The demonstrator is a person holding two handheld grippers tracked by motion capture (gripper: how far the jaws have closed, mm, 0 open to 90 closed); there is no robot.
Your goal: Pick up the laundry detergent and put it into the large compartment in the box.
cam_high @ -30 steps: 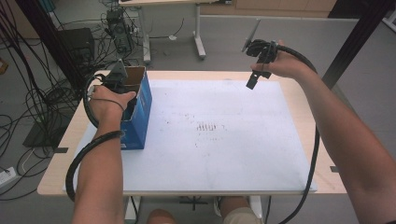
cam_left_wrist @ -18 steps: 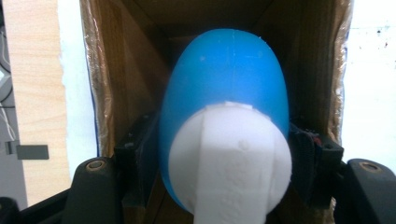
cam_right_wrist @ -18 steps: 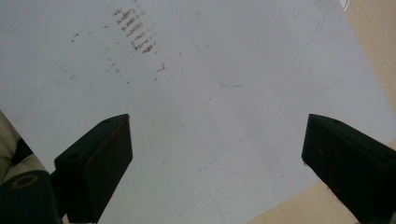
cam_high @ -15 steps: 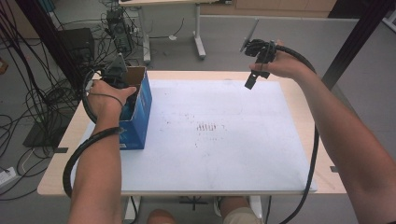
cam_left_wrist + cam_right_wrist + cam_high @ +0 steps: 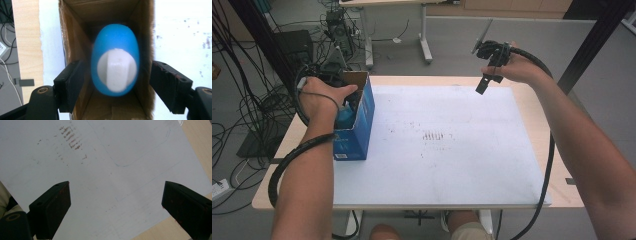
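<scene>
A blue egg-shaped object [image 5: 113, 47] with a white end sits blurred inside an open cardboard box [image 5: 75, 30], blue on the outside [image 5: 362, 120], at the table's left edge. My left gripper [image 5: 115, 72] hangs over the box mouth, and its jaws have just been opening. The object lies between them with a gap on each side. In the high view a hand covers the left gripper [image 5: 344, 100]. My right gripper [image 5: 484, 85] is held in the air over the table's far right, open, with nothing between its fingers [image 5: 53, 207].
A white sheet [image 5: 447, 140] with small brown marks covers most of the wooden table [image 5: 537, 105]. Cables and equipment crowd the floor to the left of the table. Another desk's legs stand behind it.
My left hand has risen a little above the box. The right hand has stayed where it was.
</scene>
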